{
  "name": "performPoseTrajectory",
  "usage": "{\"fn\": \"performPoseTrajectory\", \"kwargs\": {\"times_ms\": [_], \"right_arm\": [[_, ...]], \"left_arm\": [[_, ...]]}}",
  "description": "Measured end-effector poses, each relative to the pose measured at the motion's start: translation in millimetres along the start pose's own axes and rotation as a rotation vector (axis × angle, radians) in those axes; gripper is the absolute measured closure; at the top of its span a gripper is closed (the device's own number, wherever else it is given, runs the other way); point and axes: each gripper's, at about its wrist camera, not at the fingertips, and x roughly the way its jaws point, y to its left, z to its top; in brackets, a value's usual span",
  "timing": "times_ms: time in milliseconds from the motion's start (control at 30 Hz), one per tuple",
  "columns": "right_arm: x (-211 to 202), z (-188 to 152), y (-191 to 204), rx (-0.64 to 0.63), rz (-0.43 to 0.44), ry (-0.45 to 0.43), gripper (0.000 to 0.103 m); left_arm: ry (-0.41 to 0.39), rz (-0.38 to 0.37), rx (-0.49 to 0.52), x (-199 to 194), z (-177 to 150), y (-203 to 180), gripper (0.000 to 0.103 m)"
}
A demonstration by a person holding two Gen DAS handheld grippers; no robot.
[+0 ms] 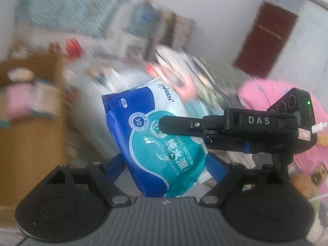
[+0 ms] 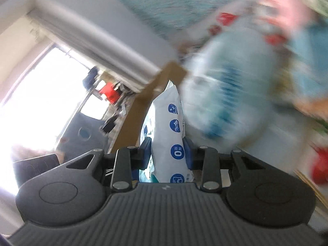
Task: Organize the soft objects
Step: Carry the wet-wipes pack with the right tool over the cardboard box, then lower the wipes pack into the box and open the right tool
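Observation:
A blue, teal and white pack of wet wipes is held in the air between both grippers. In the left wrist view my left gripper has its blue pads on the pack's lower sides, shut on it. My right gripper comes in from the right and clamps the pack's face. In the right wrist view the same pack stands edge-on between the right gripper's blue pads, squeezed. A cardboard box with soft items stands at the left, blurred.
The background is motion-blurred. A pink soft object lies at the right. A large pale plastic pack is ahead in the right wrist view. A dark red door and a bright window are behind.

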Motion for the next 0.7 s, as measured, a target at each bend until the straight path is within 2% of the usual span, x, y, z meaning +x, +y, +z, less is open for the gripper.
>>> {"fn": "performPoseTrajectory", "kwargs": {"times_ms": [133, 267, 400, 500, 600, 700], "right_arm": [[70.4, 35.3, 50.8, -0.052, 0.074, 0.100, 0.071], [153.2, 54.2, 87.5, -0.071, 0.084, 0.225, 0.071], [235.9, 59.5, 102.5, -0.029, 0.031, 0.340, 0.072], [286.6, 58.2, 107.9, -0.003, -0.030, 0.394, 0.073], [322.2, 48.7, 102.3, 0.046, -0.077, 0.425, 0.074], [349.7, 33.6, 91.0, 0.111, -0.114, 0.452, 0.075]], "left_arm": [[-0.083, 0.129, 0.007, -41.6, 21.2, 39.8, 0.016], [-0.052, 0.221, -0.081, -60.1, 43.5, 100.1, 0.016], [0.012, 0.268, -0.207, -57.4, 56.9, 165.5, 0.016], [0.031, 0.327, -0.261, -53.6, 60.0, 199.8, 0.017], [0.023, 0.440, -0.239, -48.6, 63.6, 214.4, 0.020], [0.021, 0.486, -0.209, -43.8, 69.3, 218.4, 0.020]]}}
